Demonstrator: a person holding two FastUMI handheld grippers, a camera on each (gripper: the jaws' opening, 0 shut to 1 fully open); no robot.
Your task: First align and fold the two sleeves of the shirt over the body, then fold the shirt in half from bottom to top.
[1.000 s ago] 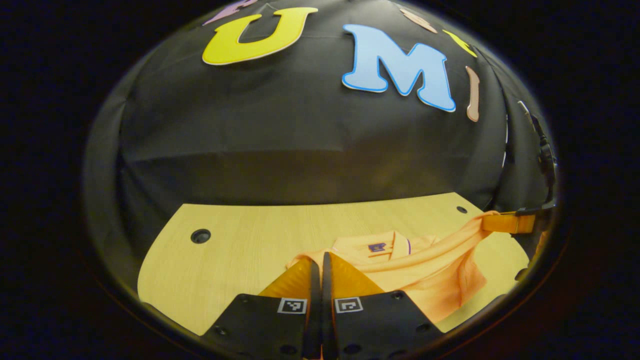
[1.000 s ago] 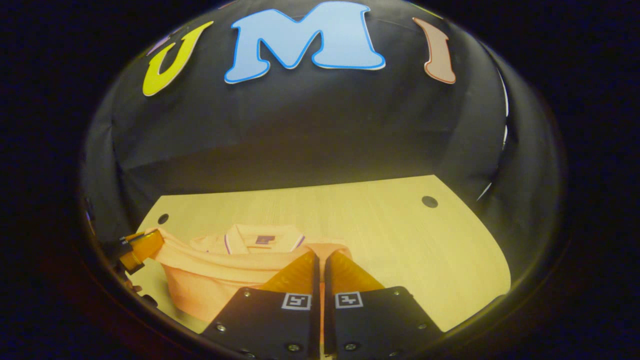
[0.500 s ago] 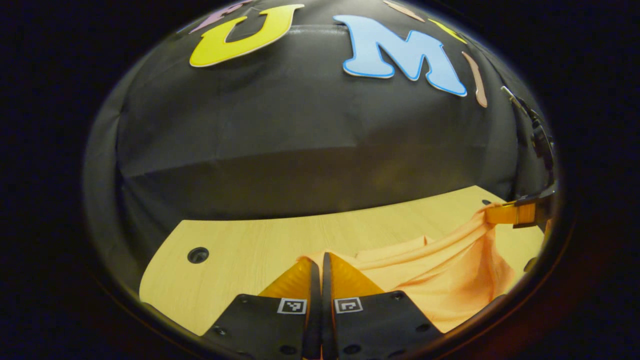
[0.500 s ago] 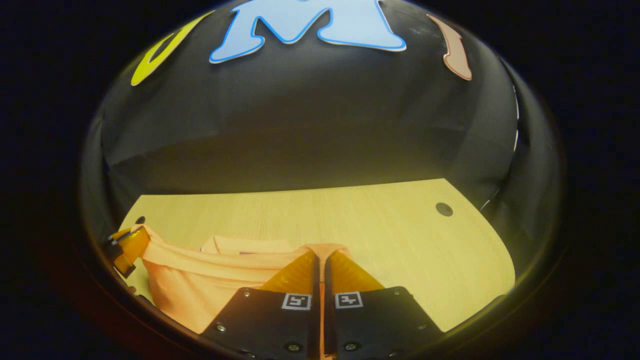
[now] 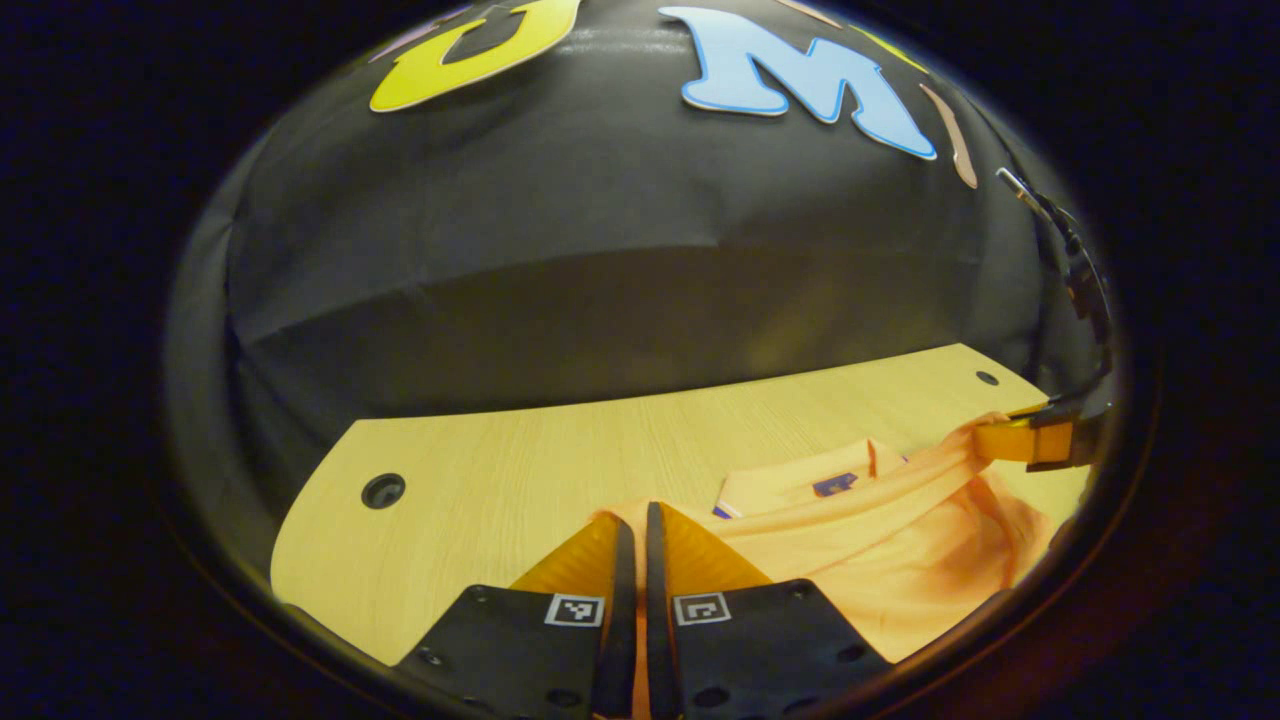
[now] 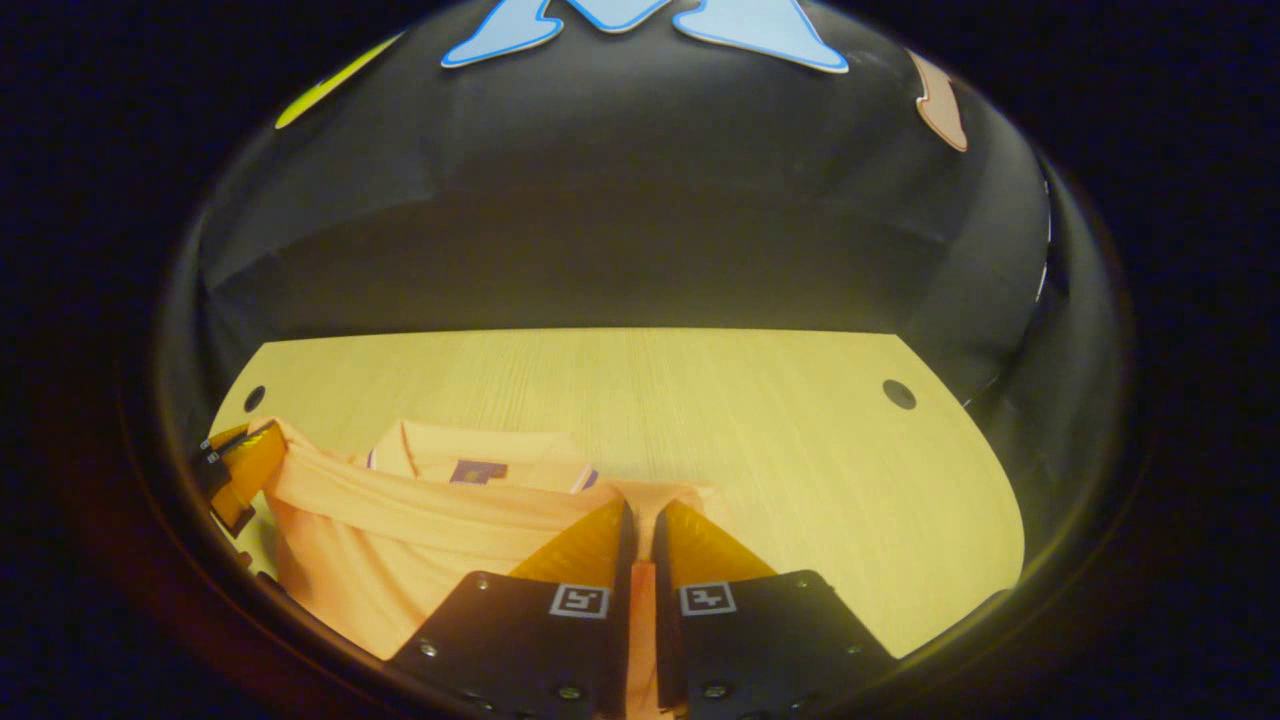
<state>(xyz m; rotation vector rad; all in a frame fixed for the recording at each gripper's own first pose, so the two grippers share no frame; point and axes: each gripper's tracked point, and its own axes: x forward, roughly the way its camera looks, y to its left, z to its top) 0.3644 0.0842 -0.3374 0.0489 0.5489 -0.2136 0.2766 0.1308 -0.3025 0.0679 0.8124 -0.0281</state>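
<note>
Both grippers, left (image 5: 634, 520) and right (image 6: 640, 520), have their jaws clenched on the hem of the shirt (image 5: 880, 560), lifted off the surface (image 6: 700, 400). The bottom-to-top fold looks underway; next, the hem likely needs laying forward of the jaws, onto the collar (image 6: 470, 462).

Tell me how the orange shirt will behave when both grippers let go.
Likely floppy: the shirt sags between the left gripper and right gripper. Probably light, hanging from small pinches. It should settle on the table, not slide.
</note>
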